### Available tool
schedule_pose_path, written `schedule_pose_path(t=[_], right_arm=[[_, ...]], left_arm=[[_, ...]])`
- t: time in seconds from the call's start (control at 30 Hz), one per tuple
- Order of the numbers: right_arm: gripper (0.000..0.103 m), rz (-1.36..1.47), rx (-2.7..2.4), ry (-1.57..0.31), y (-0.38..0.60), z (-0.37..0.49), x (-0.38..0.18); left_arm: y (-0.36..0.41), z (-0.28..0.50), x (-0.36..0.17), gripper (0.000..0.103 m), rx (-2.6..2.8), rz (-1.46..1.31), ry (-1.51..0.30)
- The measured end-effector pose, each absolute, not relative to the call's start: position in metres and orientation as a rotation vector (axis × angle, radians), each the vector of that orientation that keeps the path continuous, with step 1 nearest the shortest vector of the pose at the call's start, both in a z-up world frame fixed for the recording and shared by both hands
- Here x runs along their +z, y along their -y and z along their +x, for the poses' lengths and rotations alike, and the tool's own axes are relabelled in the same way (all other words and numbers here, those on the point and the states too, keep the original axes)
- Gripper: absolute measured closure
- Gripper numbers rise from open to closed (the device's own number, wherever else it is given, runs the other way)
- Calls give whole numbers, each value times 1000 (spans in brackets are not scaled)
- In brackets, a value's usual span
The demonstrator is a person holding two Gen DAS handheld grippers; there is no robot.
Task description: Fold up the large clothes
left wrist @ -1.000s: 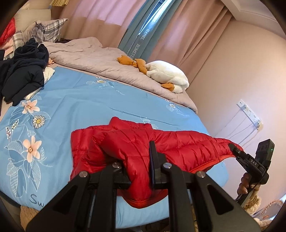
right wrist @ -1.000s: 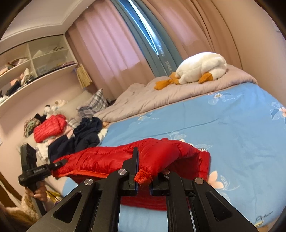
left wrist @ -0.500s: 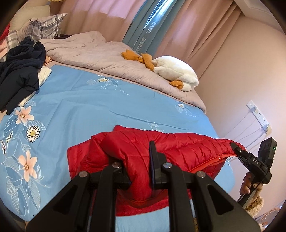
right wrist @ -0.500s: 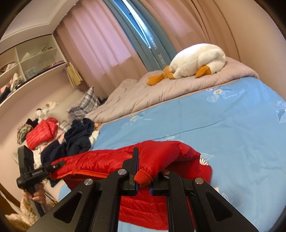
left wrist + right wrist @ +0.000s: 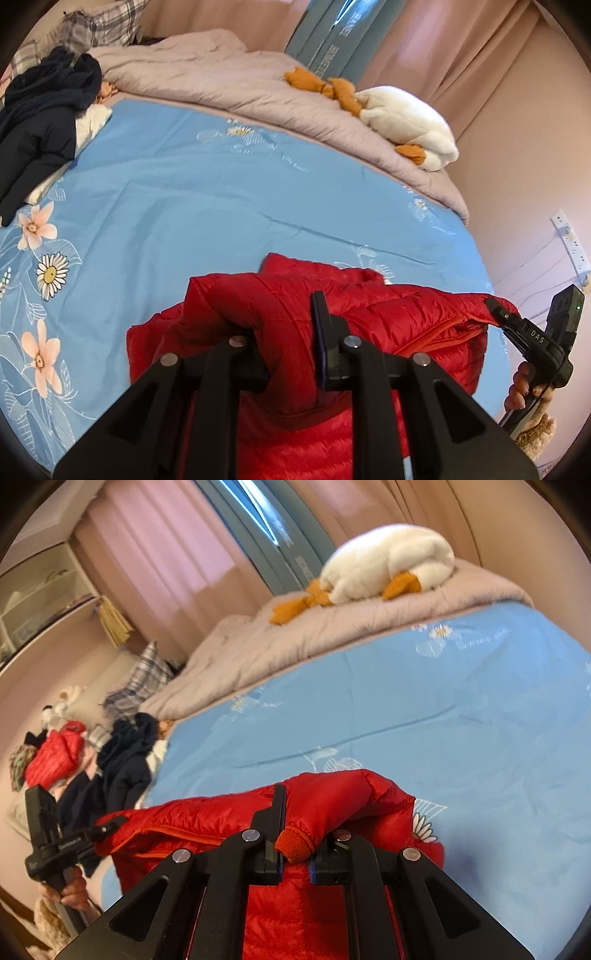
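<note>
Right at the bed's near edge, the left gripper point(image 5: 291, 354) is pinching a thick fold of the red puffer jacket point(image 5: 369, 321). Its jaws have just been opening a little, yet the padded fabric is still bunched between them and pressed by both pads. The right gripper point(image 5: 293, 849) is clamping a rust-coloured knit cuff point(image 5: 295, 843) of the same jacket, with its jaws nearly closed on it. The jacket is lying across the near part of the blue flowered bedspread point(image 5: 221, 206), stretched between the two tools, and part of it is hanging down below them.

Each camera is catching what the other cannot. From the left one, the right gripper is showing at the far right, biting the jacket's end, with fingers point(image 5: 521, 384) curled round its handle and a white power strip point(image 5: 570, 240) on the wall behind. From the right one, the left gripper point(image 5: 107, 823) is appearing at the far left, a hand point(image 5: 70, 890) wrapped round its grip.

Further off, a heap of dark navy clothes point(image 5: 40, 122) is sitting at the side of the bedspread. Only the right camera is showing a second red jacket point(image 5: 55, 753) bundled beyond that heap, and open wall shelves point(image 5: 40, 594) above.

At the back, a rumpled grey quilt point(image 5: 229, 77) is running across the bed with a white plush goose point(image 5: 388, 561) lying on it, and a plaid pillow point(image 5: 99, 26) is sitting at one end. Pink curtains point(image 5: 166, 550) are hanging behind everything.
</note>
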State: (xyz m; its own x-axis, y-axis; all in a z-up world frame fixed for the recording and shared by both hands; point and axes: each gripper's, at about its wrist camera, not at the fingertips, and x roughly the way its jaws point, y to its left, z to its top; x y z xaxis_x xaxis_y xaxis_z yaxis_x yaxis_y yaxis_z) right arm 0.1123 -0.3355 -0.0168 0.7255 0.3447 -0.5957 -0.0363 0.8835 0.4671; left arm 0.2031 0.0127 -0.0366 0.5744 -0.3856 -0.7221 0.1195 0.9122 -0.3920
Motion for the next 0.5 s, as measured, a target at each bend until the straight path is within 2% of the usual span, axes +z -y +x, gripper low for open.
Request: schedule_pose_path(t=[0.1,0.13,0.17,0.3,0.4,0.47,0.5], right_arm=[[94,436,201,-762,333,122,-26],[94,435,195,-765,333,123,-28],[94,430,193,-764,332,124,-29],[93,415,207,-740,329,122,-26],[79,410,197,-735,329,122,-22],[56,419,194,-714,331,122,-18],[51,419,184,-701,332,120,-15]], left_arm=[[-11,211,-48,81,-287,-318,-934],[-12,213,-51,75,-288,-323,-942],[-11,214,-52,63,-292,-328,-947],[-15,211,-45,48,-334,-341,-926],[-19,207,-38,32,-364,-382,-912],[-21,203,-30,20,-339,-368,-878],[-23,200,-23,18,-316,-345,-848]])
